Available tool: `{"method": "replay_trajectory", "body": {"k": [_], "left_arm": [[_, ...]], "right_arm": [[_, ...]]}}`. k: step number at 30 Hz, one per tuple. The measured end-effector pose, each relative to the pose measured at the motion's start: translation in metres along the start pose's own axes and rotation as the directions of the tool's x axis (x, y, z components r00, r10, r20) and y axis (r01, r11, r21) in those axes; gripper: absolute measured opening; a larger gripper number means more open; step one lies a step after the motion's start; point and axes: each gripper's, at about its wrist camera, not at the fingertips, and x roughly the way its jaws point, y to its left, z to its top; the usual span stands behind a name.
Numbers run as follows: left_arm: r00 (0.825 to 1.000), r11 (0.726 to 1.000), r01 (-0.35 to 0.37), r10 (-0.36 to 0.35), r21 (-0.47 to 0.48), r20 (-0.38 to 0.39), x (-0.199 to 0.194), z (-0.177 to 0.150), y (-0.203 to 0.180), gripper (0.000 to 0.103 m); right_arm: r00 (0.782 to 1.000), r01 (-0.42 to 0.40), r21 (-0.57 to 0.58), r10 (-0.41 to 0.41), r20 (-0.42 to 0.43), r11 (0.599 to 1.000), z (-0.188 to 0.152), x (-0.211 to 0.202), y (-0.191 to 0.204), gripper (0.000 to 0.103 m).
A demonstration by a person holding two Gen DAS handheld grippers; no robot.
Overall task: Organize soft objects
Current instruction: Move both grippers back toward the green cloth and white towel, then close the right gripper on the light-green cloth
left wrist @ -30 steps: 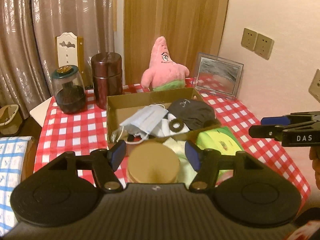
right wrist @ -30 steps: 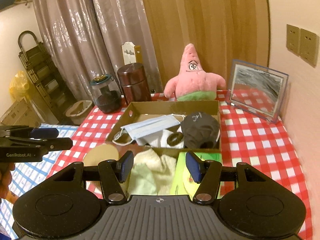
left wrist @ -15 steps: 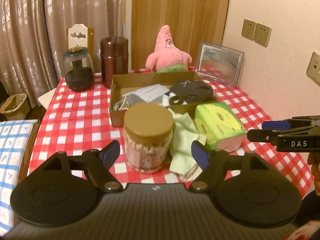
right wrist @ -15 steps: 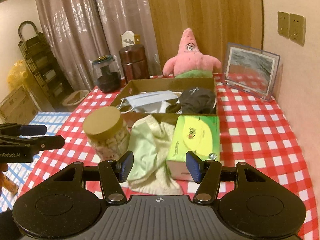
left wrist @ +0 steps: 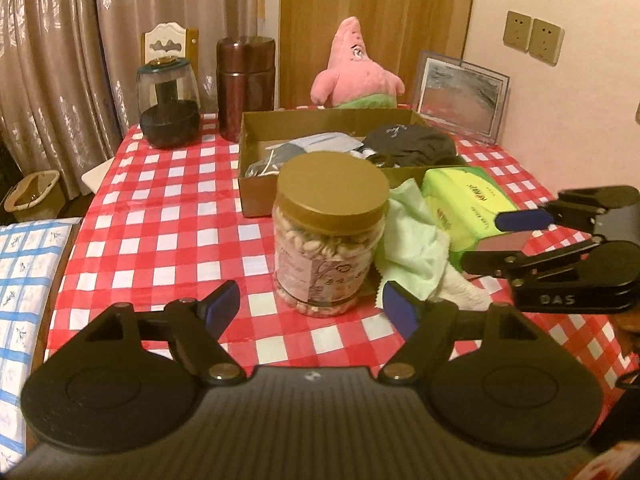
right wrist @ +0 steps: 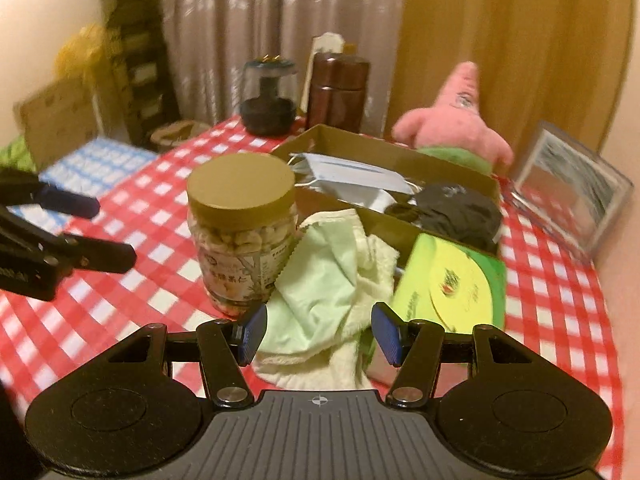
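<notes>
A pale green cloth lies crumpled on the checked table between a nut jar and a green tissue pack. My right gripper is open, just in front of the cloth. My left gripper is open and empty, in front of the jar. The cloth and the right gripper also show in the left wrist view. A cardboard box holds face masks and a black cap. A pink star plush sits behind the box.
A glass jar and a brown canister stand at the back left. A framed mirror leans on the right wall. The table's left edge drops to a blue checked cushion.
Both grippers have pulled back and down from the box to the table's near side. The right gripper has swung toward the left, over the cloth. Both stay open.
</notes>
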Motion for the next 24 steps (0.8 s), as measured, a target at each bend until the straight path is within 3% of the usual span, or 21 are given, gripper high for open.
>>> {"method": "replay_trajectory", "body": {"k": [7, 13, 19, 20, 21, 24], "left_arm": [[1.0, 1.0, -0.016, 0.016, 0.001, -0.022, 0.022, -0.005, 0.009, 0.076], [0.999, 1.0, -0.017, 0.017, -0.011, -0.028, 0.034, -0.007, 0.016, 0.076], [1.0, 1.0, -0.005, 0.005, -0.02, -0.021, 0.038, -0.006, 0.017, 0.076], [1.0, 1.0, -0.004, 0.003, -0.022, -0.022, 0.039, -0.006, 0.017, 0.076], [1.0, 1.0, -0.002, 0.001, -0.023, -0.023, 0.04, -0.006, 0.017, 0.076], [1.0, 1.0, 0.002, -0.003, -0.021, -0.028, 0.041, -0.007, 0.016, 0.076]], "right_arm": [[0.999, 0.045, -0.163, -0.049, -0.021, 0.986, 0.001, 0.043, 0.015, 0.059], [0.993, 0.083, -0.349, -0.108, -0.053, 0.934, -0.006, 0.076, 0.03, 0.059], [0.987, 0.086, -0.409, -0.133, -0.086, 0.909, -0.012, 0.097, 0.033, 0.058], [0.988, 0.087, -0.41, -0.133, -0.084, 0.908, -0.012, 0.098, 0.033, 0.055], [0.987, 0.09, -0.413, -0.135, -0.083, 0.906, -0.012, 0.099, 0.033, 0.043], [0.986, 0.106, -0.421, -0.152, -0.075, 0.901, -0.013, 0.097, 0.036, 0.022]]}}
